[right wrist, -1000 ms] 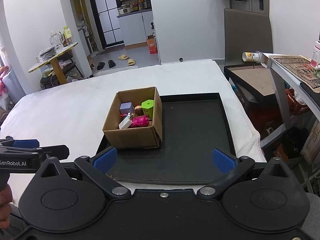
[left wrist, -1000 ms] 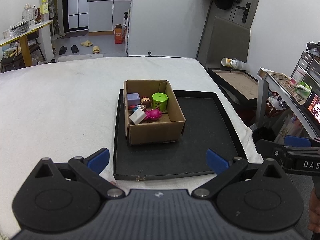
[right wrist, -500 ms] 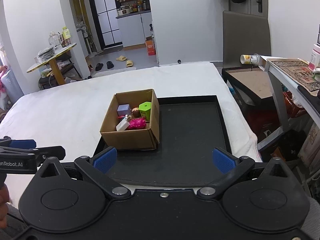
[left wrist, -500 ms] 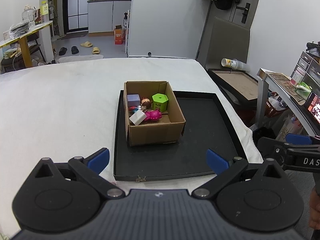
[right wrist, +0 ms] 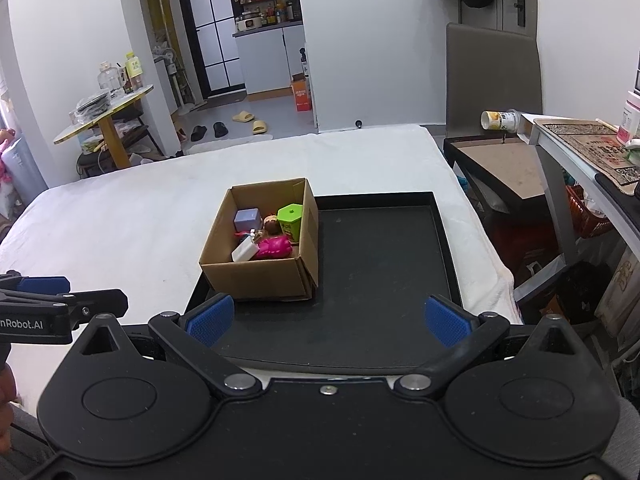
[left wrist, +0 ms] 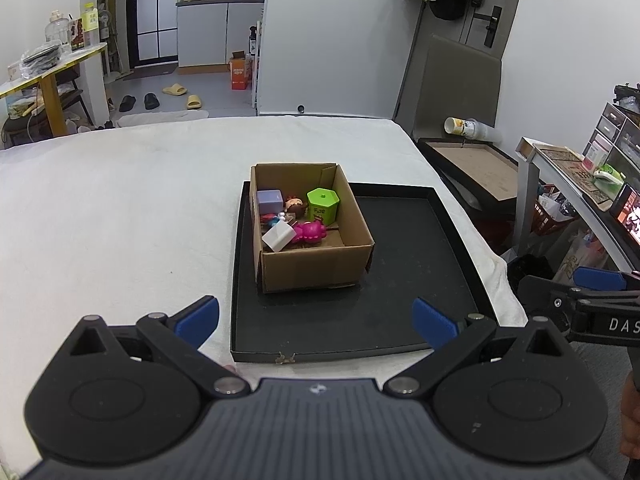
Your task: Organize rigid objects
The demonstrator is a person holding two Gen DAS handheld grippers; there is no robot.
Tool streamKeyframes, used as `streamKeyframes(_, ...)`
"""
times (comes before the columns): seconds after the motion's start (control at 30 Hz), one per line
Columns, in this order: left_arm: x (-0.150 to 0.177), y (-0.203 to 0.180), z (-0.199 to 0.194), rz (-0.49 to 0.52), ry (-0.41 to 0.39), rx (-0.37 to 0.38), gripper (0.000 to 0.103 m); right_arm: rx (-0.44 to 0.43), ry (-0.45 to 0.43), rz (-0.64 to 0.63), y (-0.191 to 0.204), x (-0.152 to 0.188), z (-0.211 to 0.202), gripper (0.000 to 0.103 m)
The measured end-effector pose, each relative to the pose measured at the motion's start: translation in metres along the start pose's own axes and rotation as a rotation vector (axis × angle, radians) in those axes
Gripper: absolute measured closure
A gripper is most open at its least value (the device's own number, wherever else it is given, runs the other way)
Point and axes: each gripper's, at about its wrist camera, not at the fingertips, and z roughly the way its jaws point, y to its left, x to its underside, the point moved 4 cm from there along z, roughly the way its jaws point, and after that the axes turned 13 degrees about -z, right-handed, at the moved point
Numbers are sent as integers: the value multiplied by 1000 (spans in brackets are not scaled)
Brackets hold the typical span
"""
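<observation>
1. Left wrist view showed almost no change from the pictures a second before: the open brown cardboard box (left wrist: 312, 232) sat a bit lower in the frame, nothing else moved.
2. That small shift settled little about the sorting. The toys all lay inside the box, at the left of the flat black tray (left wrist: 404, 280): a green six-sided tub (left wrist: 322, 205), a pink toy (left wrist: 310, 231), a white block (left wrist: 279, 237) and a pale purple cube (left wrist: 269, 201).
3. Both claws, the left gripper (left wrist: 316, 316) and the right gripper (right wrist: 327, 318), stayed spread wide and held nothing.
4. Small red and blue bits between the toys were too tiny to name. The box's near wall hid its floor.
</observation>
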Motion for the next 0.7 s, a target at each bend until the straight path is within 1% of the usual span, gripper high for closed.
streamKeyframes(0.7, 0, -2, 1, 21, -11, 2, 1, -4, 12, 14, -1, 4, 5, 0)
